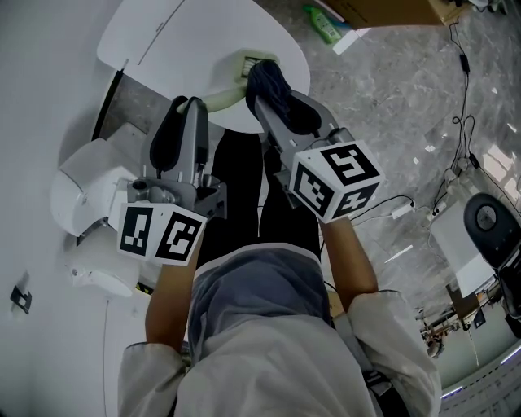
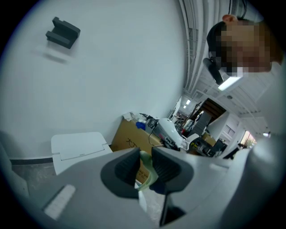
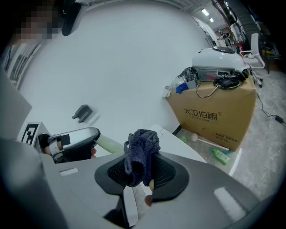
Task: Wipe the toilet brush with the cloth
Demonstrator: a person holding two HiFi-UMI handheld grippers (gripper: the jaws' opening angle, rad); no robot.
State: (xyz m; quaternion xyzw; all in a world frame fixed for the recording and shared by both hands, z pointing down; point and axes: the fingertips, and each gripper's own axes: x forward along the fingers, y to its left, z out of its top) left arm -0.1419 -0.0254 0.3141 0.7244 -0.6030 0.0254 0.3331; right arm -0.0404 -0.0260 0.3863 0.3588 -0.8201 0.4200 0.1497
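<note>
Head view
Left tool [image 1: 186, 110]: jaws are closed on the handle of the pale green plastic toilet brush [image 1: 226, 95].
Brush: it is held clear of the floor and slants up and to the right in the picture from the left tool. Its bristled end is seen over the white glossy toilet lid [image 1: 187, 41].
Right tool [image 1: 281, 104]: jaws are clamped on the crumpled dark blue terry cloth [image 1: 267, 80].
Cloth: it is bunched at the jaw tips and pressed against the brush just beside the bristled end.
Floor: the grey marbled stone floor [image 1: 383, 122] is seen at right. A small green plastic bottle [image 1: 326, 24] lies on it near the brown cardboard box [image 1: 391, 10].

Left gripper view
Jaws: the two dark pads are drawn nearly together, with the pale green handle pinched between them.
Brush: only a short curved stretch of handle is seen past the pads.
Background: a dark grey bracket [image 2: 62, 32] is fixed high on the plain white wall [image 2: 111, 76].

Right gripper view
Jaws: they are closed on the cloth, which stands up past the tips in a loose bunch.
Brush: the handle is seen running from the left tool at picture left toward the cloth and passing behind it.
Box: a white machine [image 3: 219, 58] is resting on top of the cardboard box, and the green bottle lies on the floor in front.
</note>
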